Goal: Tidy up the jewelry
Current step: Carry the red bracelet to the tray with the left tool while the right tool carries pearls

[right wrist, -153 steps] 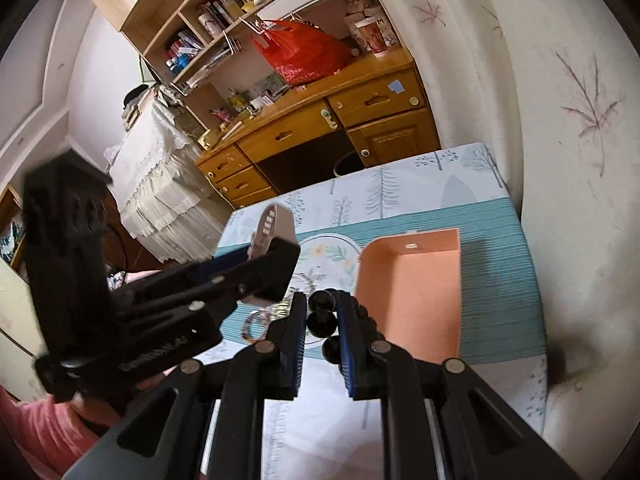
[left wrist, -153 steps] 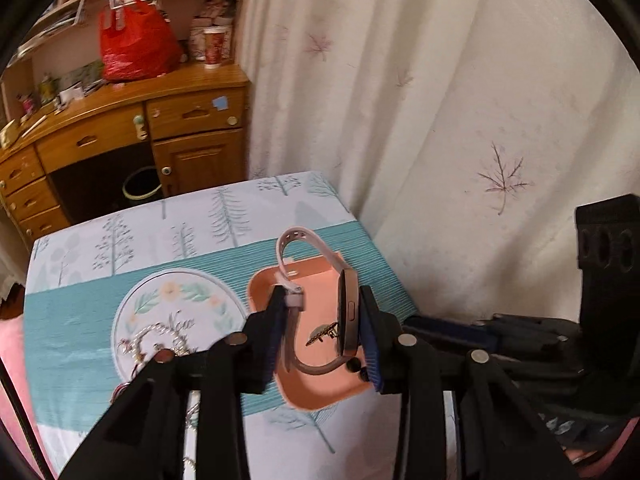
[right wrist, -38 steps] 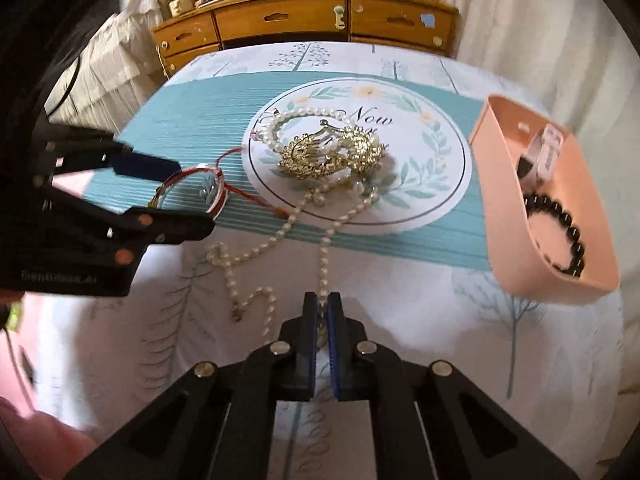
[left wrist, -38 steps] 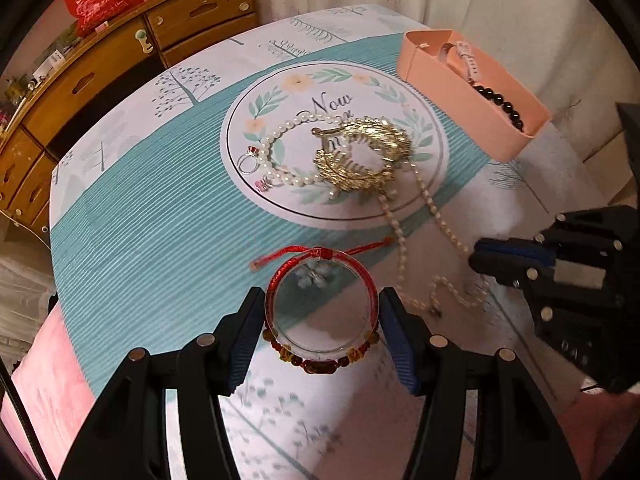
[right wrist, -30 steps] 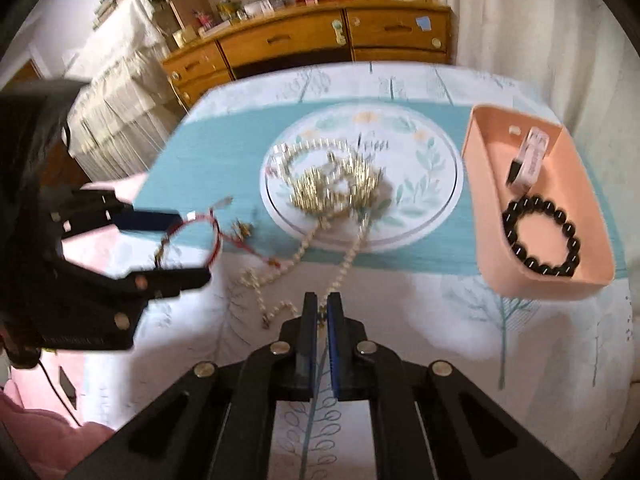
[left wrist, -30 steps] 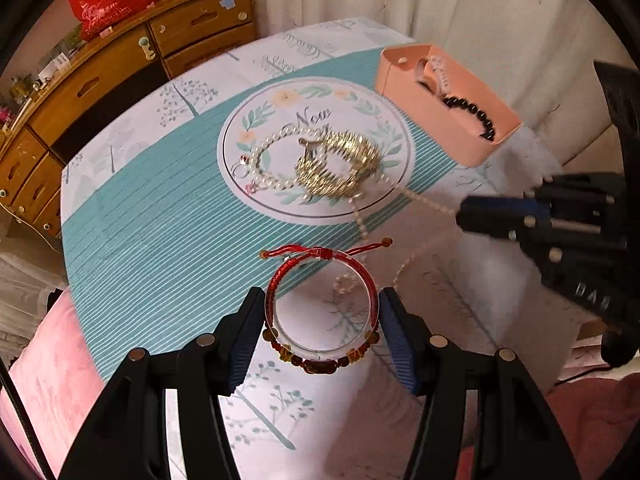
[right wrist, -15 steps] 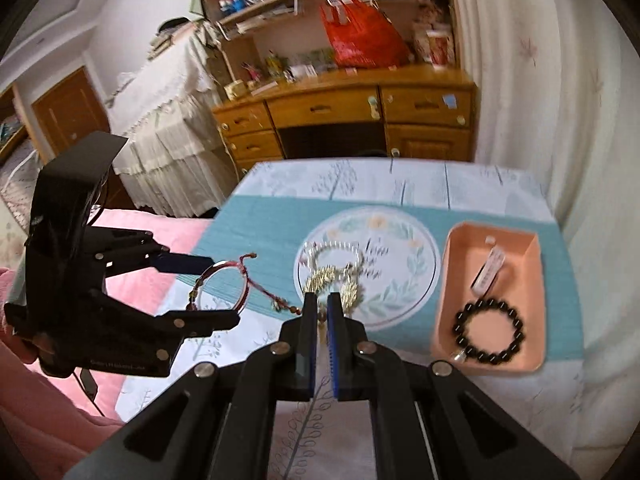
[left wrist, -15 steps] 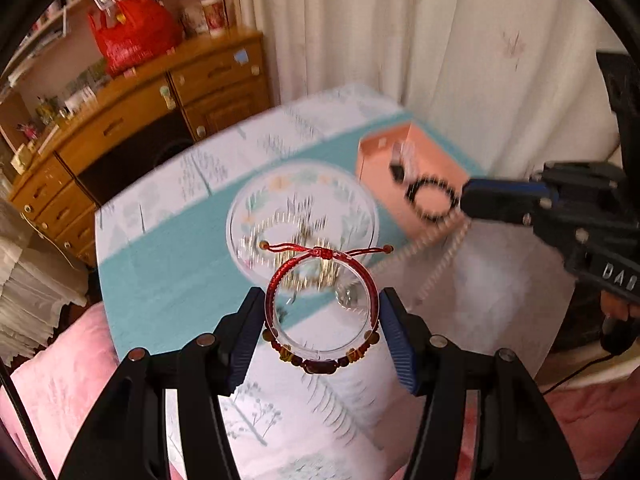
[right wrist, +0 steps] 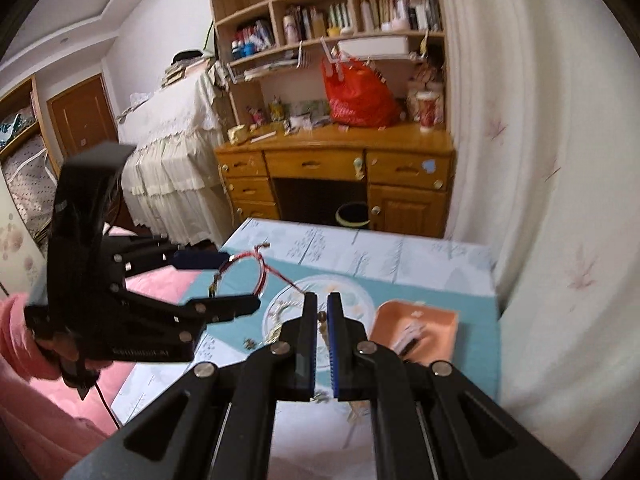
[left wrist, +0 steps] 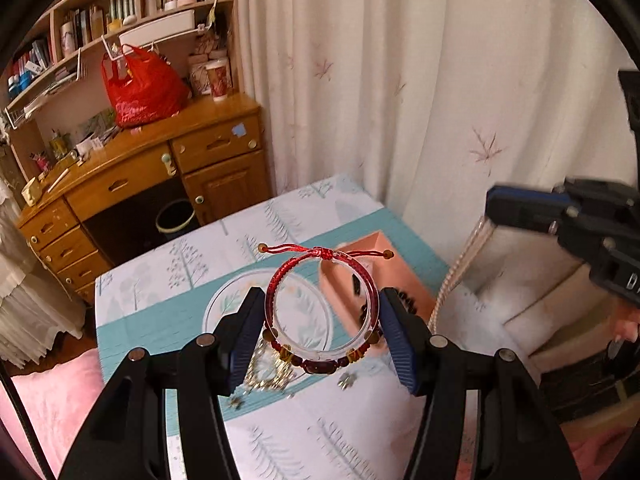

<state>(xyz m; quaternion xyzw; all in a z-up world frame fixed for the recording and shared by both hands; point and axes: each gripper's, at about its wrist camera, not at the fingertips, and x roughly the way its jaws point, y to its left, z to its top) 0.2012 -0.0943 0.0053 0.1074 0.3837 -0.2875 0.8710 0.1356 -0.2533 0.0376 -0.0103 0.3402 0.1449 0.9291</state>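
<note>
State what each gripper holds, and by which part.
Left gripper: red bracelet, clamped across its sides. Right gripper: pearl necklace, pinched on the strand.

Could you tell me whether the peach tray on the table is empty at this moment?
Not empty. The peach tray holds a black bead bracelet and a pale watch, though both are partly hidden.

The pearl strand (left wrist: 456, 276) blurs as it hangs at 3 o'clock, its lower end passing behind the left gripper's finger (left wrist: 404, 344). Tray (right wrist: 436, 320) contents at 4 o'clock are too small to identify. The right gripper (right wrist: 320, 312) hides what its nearly closed pads pinch.
</note>
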